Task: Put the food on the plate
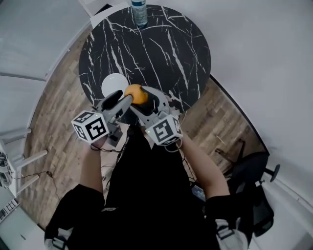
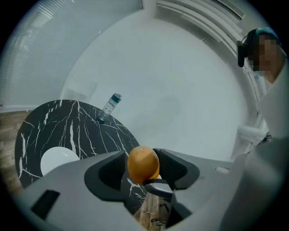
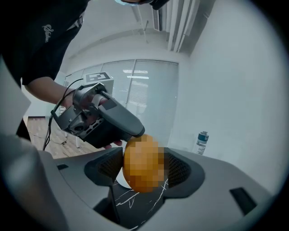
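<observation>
Pinching: orange caught between both pads of the right claw, pressed in from either side.
Left claw: spread wide; orange framed in the gap in the left gripper view, no pad seen pressing on it; one tip close against the orange's upper side, at 11 o'clock, in the right gripper view.
Orange, place: held in the air over the near rim of the bench, at about 6 o'clock on the round top in the head view; not on the plate.
Plate: white, flat on the bench at about 7 o'clock of the top; orange just beside it at its 4 o'clock.
Claws, pose: side by side, both aimed toward 12 o'clock in the head view, tips meeting at the orange; left marker cube and right marker cube at the body end.
Bench: round, black marble look with white veins.
Bottle: clear, blue-capped, upright at the 12 o'clock rim, well apart from plate and orange.
Floor: wood planks round the bench.
Chair: black, at 4 o'clock of the head view.
Person: bare forearms, dark top.
</observation>
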The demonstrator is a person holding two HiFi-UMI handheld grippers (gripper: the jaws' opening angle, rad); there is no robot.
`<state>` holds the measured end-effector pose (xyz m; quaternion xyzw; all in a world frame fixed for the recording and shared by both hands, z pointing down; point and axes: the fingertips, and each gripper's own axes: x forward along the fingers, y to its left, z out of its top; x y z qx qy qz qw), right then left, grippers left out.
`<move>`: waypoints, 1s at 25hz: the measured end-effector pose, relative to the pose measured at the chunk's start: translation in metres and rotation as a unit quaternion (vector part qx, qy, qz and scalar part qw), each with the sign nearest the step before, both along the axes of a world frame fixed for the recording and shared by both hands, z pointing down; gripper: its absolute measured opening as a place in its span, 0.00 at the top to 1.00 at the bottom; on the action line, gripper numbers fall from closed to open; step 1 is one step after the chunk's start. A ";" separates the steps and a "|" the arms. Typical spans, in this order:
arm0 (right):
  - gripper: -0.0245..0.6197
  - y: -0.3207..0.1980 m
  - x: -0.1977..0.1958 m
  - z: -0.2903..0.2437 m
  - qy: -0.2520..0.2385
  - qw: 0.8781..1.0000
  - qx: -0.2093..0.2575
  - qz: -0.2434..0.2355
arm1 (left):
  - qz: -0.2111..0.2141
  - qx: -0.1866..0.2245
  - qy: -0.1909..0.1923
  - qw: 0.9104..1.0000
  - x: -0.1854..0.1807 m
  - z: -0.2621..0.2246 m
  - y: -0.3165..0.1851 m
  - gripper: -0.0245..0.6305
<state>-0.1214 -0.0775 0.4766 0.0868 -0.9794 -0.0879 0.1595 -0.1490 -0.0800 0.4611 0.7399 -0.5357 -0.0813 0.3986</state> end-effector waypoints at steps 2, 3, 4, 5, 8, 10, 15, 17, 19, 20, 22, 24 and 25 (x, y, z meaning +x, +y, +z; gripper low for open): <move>0.54 0.003 -0.009 0.003 0.005 1.000 0.005 -0.006 | 0.006 -0.003 0.013 1.000 -0.007 0.006 0.001 0.62; 0.54 0.004 -0.014 0.004 0.007 1.000 0.008 -0.008 | 0.009 -0.004 0.020 1.000 -0.009 0.009 0.001 0.62; 0.54 0.004 -0.018 0.005 0.008 1.000 0.013 -0.009 | 0.012 -0.005 0.027 1.000 -0.012 0.012 0.001 0.62; 0.54 0.005 -0.023 0.007 0.008 1.000 0.017 -0.010 | 0.016 -0.007 0.032 0.999 -0.014 0.015 0.000 0.62; 0.54 0.003 -0.037 0.019 0.020 1.000 0.018 -0.005 | 0.026 -0.016 0.030 0.999 -0.025 0.028 -0.005 0.62; 0.53 0.001 -0.043 0.028 0.034 0.999 0.011 -0.001 | 0.031 -0.021 0.034 0.999 -0.031 0.038 -0.007 0.62; 0.53 0.002 -0.056 0.049 0.060 0.998 0.002 0.002 | 0.055 -0.046 0.068 0.995 -0.042 0.062 -0.005 0.62; 0.53 0.001 -0.060 0.056 0.066 0.998 -0.007 0.011 | 0.066 -0.052 0.071 0.994 -0.047 0.068 -0.007 0.62; 0.52 -0.003 -0.063 0.062 0.070 0.997 -0.020 0.023 | 0.074 -0.054 0.065 0.994 -0.052 0.072 -0.010 0.62; 0.52 -0.006 -0.063 0.064 0.068 0.997 -0.028 0.032 | 0.077 -0.055 0.061 0.994 -0.055 0.074 -0.012 0.62; 0.51 -0.013 -0.062 0.068 0.063 0.996 -0.047 0.051 | 0.080 -0.058 0.048 0.994 -0.062 0.077 -0.015 0.63; 0.51 -0.017 -0.060 0.072 0.061 0.994 -0.064 0.068 | 0.085 -0.062 0.025 0.994 -0.071 0.080 -0.018 0.63; 0.52 -0.020 -0.059 0.073 0.059 0.993 -0.071 0.076 | 0.087 -0.064 0.011 0.994 -0.076 0.082 -0.019 0.63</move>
